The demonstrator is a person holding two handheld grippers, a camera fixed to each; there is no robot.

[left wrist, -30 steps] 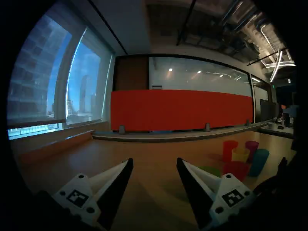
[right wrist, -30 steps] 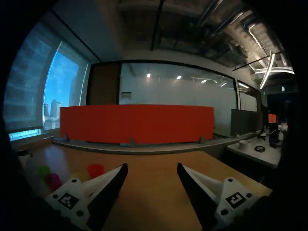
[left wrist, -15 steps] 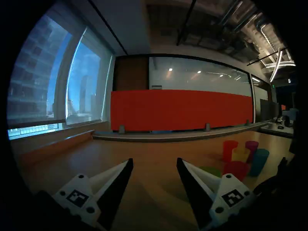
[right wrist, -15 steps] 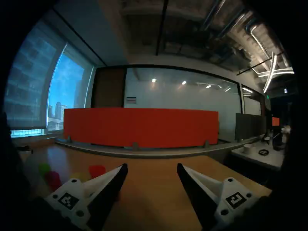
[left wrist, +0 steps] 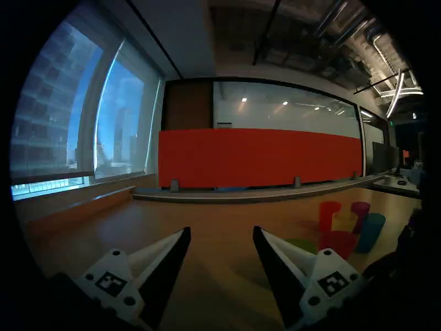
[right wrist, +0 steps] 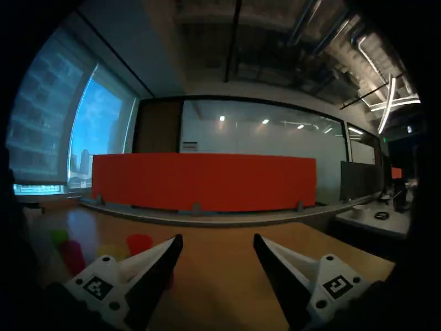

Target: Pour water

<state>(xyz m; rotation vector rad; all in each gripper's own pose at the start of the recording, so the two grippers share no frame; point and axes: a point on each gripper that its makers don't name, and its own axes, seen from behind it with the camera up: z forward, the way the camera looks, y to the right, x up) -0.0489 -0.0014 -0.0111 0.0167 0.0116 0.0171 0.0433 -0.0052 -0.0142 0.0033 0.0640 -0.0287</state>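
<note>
Left hand-held gripper (left wrist: pixel 221 229) released, right hand-held gripper (right wrist: pixel 217 238) released, cups (left wrist: pixel 329 215) upright on table (left wrist: pixel 165 216).

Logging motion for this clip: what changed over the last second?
The right gripper tilted slightly upward and turned a little left: the red partition sits lower and further right in its view. Nothing grasped or released. The left gripper, both open jaws and the cups stayed put.

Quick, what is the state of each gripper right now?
Left gripper: open, holding nothing.
Right gripper: open, holding nothing.
</note>
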